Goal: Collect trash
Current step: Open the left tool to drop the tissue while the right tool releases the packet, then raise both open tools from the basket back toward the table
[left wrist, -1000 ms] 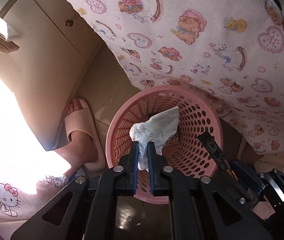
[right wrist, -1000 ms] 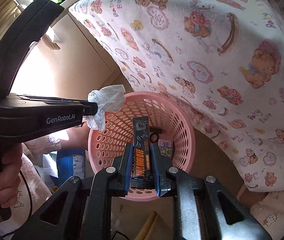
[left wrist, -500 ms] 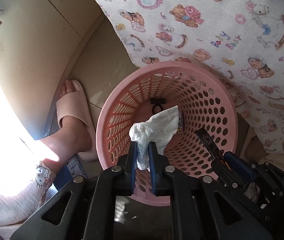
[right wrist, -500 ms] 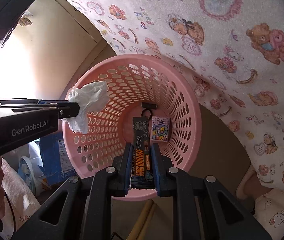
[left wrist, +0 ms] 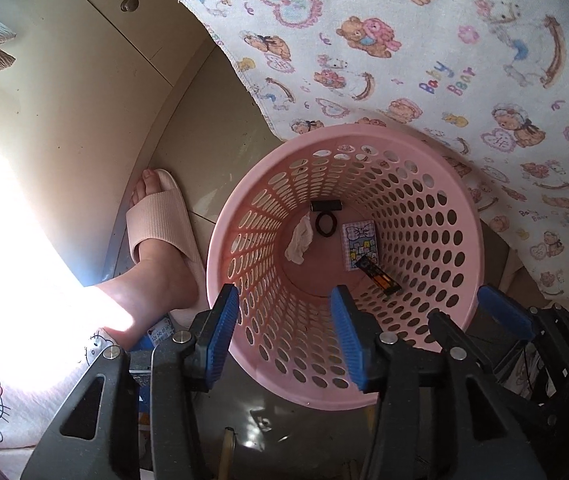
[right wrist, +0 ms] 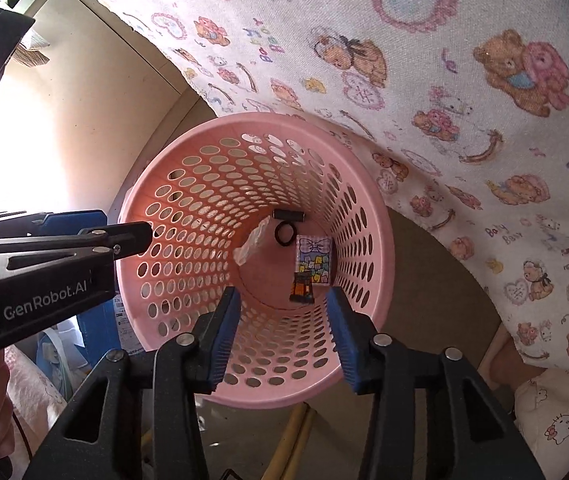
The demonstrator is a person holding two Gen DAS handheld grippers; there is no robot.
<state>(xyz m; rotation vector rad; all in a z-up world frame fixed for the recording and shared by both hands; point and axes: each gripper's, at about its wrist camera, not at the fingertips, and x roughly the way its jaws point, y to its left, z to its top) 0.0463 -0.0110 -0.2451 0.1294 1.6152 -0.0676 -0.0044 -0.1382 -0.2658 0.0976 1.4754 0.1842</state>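
Observation:
A pink perforated basket [left wrist: 436, 216] [right wrist: 188, 200] stands on the floor below both grippers. On its bottom lie a crumpled white tissue [left wrist: 299, 239] [right wrist: 249, 246], a black and orange wrapper [left wrist: 378, 276] [right wrist: 302, 289], a small patterned card box [left wrist: 360, 242] [right wrist: 313, 255], a black ring [left wrist: 326, 224] and a small black piece [left wrist: 325, 205]. My left gripper [left wrist: 286, 334] is open and empty above the basket's near rim. My right gripper [right wrist: 282, 334] is open and empty above the rim too. The left gripper also shows at the left of the right wrist view [right wrist: 96, 236].
A bear-print cloth [left wrist: 444, 60] [right wrist: 444, 80] hangs over the basket's far side. A foot in a pink slipper [left wrist: 160, 224] stands left of the basket, next to a beige cabinet [left wrist: 64, 80]. A blue box [right wrist: 100, 320] sits by the basket's left.
Both grippers opened. The tissue dropped from the left gripper and the wrapper from the right; both now lie on the basket bottom. Both grippers moved closer over the basket.

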